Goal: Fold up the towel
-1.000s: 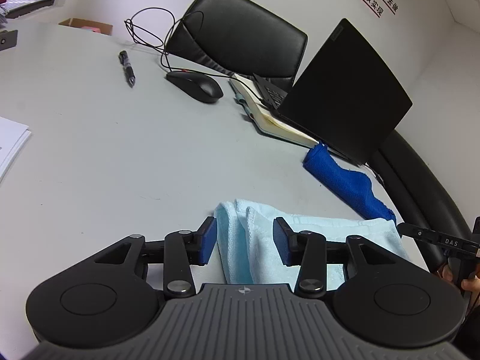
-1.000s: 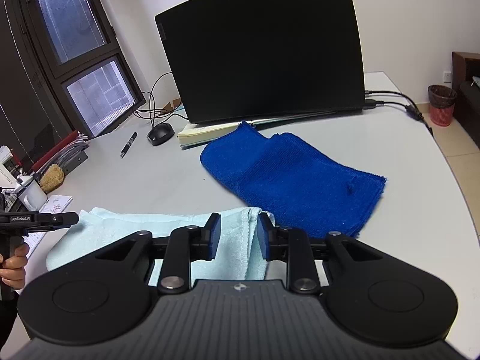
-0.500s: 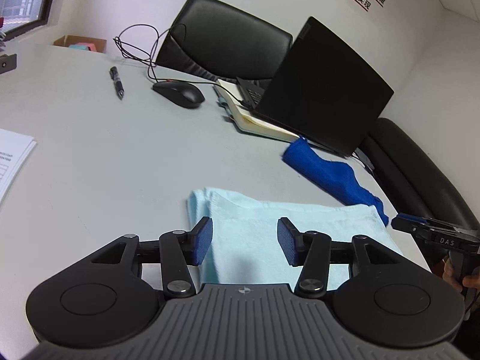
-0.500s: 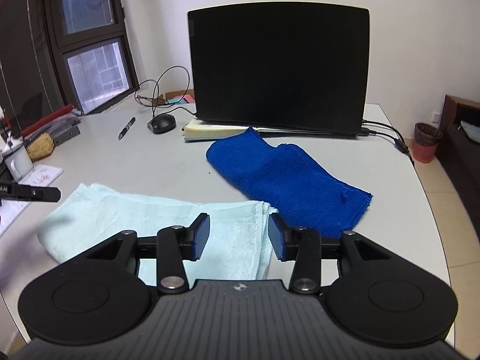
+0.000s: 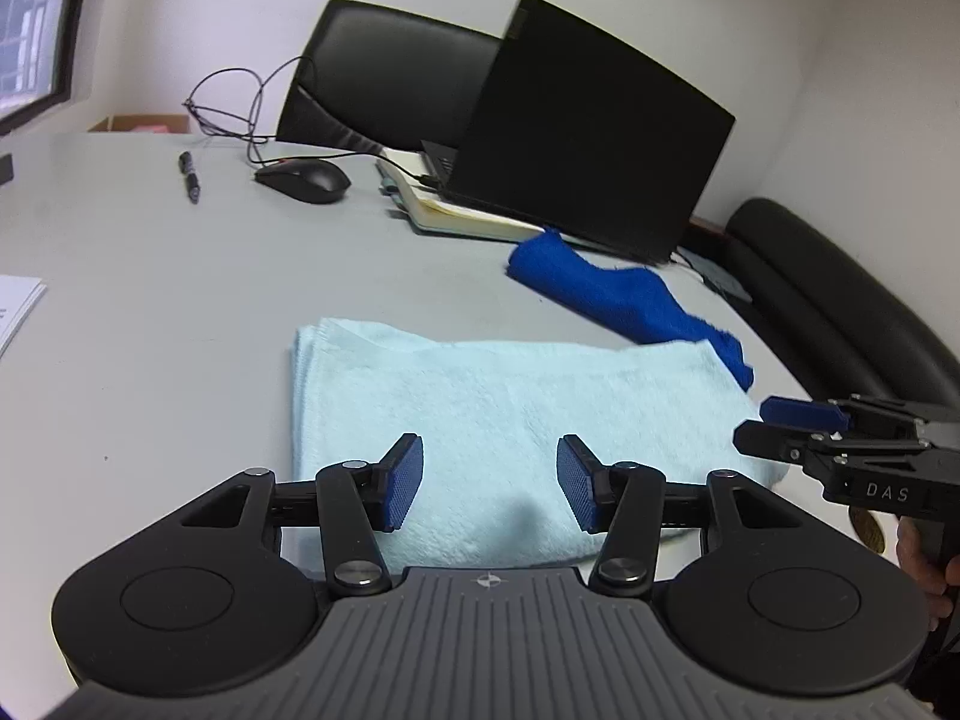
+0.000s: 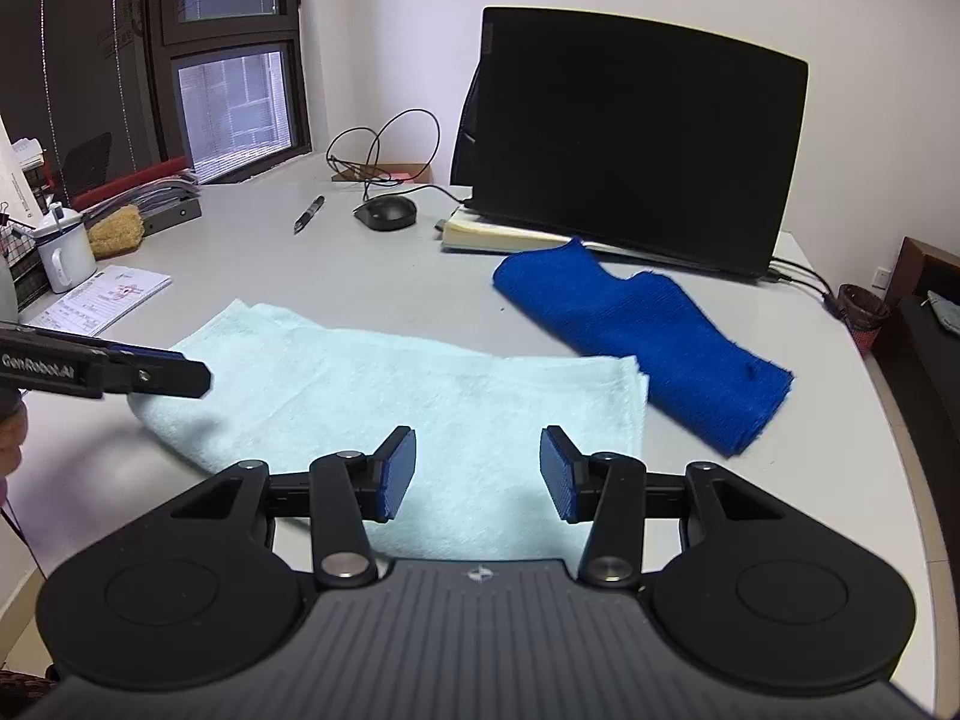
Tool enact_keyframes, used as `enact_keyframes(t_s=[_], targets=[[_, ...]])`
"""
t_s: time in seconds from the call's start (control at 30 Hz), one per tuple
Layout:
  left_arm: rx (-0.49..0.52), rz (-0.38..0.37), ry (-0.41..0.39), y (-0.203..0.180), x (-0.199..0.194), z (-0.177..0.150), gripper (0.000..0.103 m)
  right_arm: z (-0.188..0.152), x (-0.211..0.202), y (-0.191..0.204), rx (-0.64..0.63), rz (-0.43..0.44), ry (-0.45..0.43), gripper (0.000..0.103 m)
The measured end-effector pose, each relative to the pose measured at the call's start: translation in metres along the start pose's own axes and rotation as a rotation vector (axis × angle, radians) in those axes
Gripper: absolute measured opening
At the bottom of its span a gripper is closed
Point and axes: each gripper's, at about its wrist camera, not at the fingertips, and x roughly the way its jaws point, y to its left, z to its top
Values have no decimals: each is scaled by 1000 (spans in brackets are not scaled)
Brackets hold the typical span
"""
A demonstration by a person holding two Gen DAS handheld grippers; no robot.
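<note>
A light blue towel (image 5: 480, 408) lies folded flat on the white desk, also in the right wrist view (image 6: 384, 390). My left gripper (image 5: 489, 489) is open and empty, raised over the towel's near edge. My right gripper (image 6: 477, 474) is open and empty, raised over the towel's near right part. The right gripper also shows at the right edge of the left wrist view (image 5: 798, 426), beside the towel's right end. The left gripper shows in the right wrist view (image 6: 150, 375) over the towel's left end.
A dark blue cloth (image 6: 648, 342) lies right of the towel, before a black laptop (image 6: 636, 138) on a notebook (image 6: 498, 237). A mouse (image 6: 384, 213), a pen (image 6: 309, 214) and cables lie behind. Papers (image 6: 102, 297) and a mug (image 6: 63, 249) stand left. A black chair (image 5: 384, 72) stands behind.
Both grippers have opened wider and pulled back and up from the towel. The towel now lies flat in a folded rectangle.
</note>
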Motion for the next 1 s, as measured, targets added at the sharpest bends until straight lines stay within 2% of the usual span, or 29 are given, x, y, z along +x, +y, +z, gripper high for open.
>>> enact_keyframes(t_s=[0.23, 0.4, 0.7, 1.0], targets=[[11, 29, 11, -1, 6, -9, 54, -14, 0, 18, -12, -32, 9, 52], [6, 43, 17, 6, 6, -13, 54, -18, 3, 16, -2, -51, 24, 52], [-8, 17, 5, 16, 10, -20, 54, -18, 2, 16, 14, -56, 25, 53], [-8, 27, 12, 12, 7, -16, 56, -17, 1, 16, 30, -61, 25, 54]])
